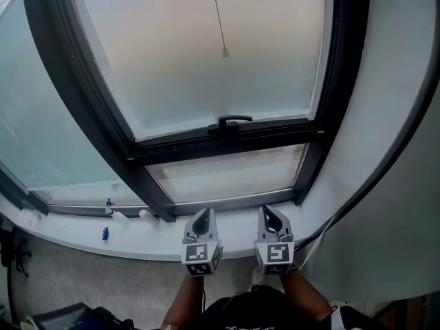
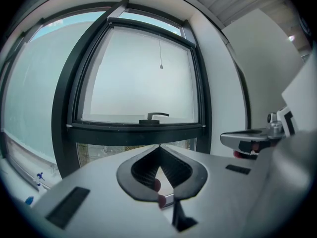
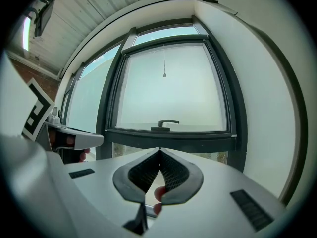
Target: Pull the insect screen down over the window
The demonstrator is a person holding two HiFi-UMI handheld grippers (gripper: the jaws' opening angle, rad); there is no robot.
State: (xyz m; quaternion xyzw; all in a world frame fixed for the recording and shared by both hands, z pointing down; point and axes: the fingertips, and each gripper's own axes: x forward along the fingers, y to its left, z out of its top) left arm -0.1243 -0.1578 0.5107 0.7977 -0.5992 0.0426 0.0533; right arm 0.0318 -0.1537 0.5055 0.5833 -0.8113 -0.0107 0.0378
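A dark-framed window fills the head view, its large upper pane (image 1: 206, 53) pale and hazy. A thin pull cord with a small weight (image 1: 225, 52) hangs in front of that pane, also seen as the cord weight (image 2: 161, 66) and the cord weight (image 3: 164, 75). A black handle (image 1: 234, 120) sits on the frame's lower bar. Both grippers are held side by side below the sill, short of the window. My left gripper (image 1: 201, 216) is shut with nothing in it, tips together (image 2: 159, 147). My right gripper (image 1: 268, 212) is likewise shut and empty (image 3: 159, 149).
A white sill (image 1: 137, 236) runs under the window with a small blue item (image 1: 105, 234) and white bottles (image 1: 120, 218) at its left. A pale curtain (image 1: 385, 184) hangs at the right. A fixed glass pane (image 1: 41, 129) lies to the left.
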